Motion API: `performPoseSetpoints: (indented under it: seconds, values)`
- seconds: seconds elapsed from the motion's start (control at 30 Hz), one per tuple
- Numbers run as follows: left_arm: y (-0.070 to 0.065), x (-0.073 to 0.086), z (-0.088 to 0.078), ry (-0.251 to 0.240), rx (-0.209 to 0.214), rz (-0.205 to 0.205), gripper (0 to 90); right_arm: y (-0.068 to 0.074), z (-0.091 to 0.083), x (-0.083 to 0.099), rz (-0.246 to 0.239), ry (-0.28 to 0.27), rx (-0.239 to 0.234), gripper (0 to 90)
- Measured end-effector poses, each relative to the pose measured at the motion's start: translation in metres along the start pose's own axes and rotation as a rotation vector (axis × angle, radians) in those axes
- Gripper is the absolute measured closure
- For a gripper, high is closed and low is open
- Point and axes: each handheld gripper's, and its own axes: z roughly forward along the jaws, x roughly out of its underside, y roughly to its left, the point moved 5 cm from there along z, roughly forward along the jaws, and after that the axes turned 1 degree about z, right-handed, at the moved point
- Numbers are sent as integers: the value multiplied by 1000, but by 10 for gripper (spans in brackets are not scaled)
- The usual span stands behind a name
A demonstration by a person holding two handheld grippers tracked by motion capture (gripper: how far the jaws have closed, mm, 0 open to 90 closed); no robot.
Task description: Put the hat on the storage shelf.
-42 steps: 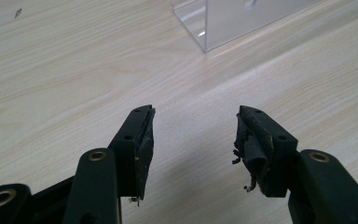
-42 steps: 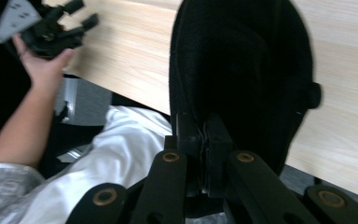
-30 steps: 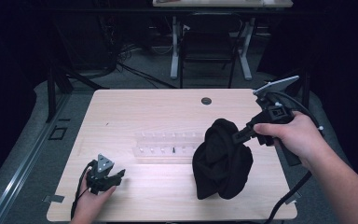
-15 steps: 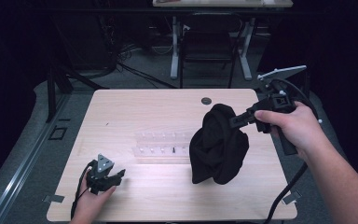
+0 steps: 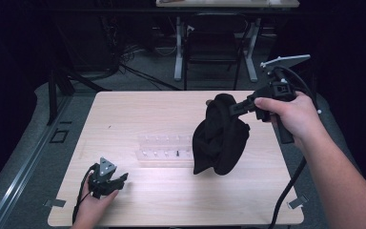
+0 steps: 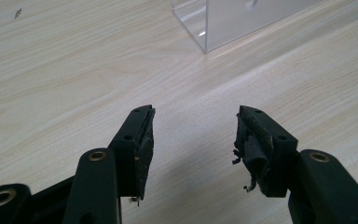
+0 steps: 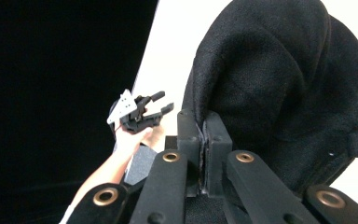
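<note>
- Table (image 5: pixel 138 114) of pale wood takes up the middle of the high view, with dark floor around it.
- Black cloth (image 5: pixel 221 136) hangs bunched at centre right of that view, lifted by its upper edge; its lower folds reach down to the tabletop beside the clear rack. In the right gripper view the cloth (image 7: pixel 284 84) bulges up and to the right of the 2 jaws.
- Clear plastic rack (image 5: pixel 164 150) lies at the middle of the table, its right end just beside the hanging cloth; 1 corner of it (image 6: pixel 214 23) shows at the top of the left gripper view, well ahead of the jaws.
- Right gripper (image 5: pixel 236 109), at the upper right of the high view, points left, and its jaws are pressed together on a fold of the cloth's top edge; the seam between them (image 7: pixel 204 140) has fabric pinched in it.
- Left gripper (image 5: pixel 119 180) rests at the lower left of the high view, well apart from the cloth, its jaws spread wide (image 6: pixel 193 140) over bare wood with nothing between them.
</note>
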Motion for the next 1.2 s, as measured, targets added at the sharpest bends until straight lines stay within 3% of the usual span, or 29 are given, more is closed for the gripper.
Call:
performPoseSetpoints:
  seconds: [0.3,0.83,1.2]
  values:
    - [0,0,0,-1,3,-1,468,6,16,-20,15,-27,-9,884]
    - [0,0,0,-4,7,2,466,15,52,-48,29,-28,-9,884]
    - [-1,-1,0,-12,8,5,466,11,69,-58,51,-22,29,883]
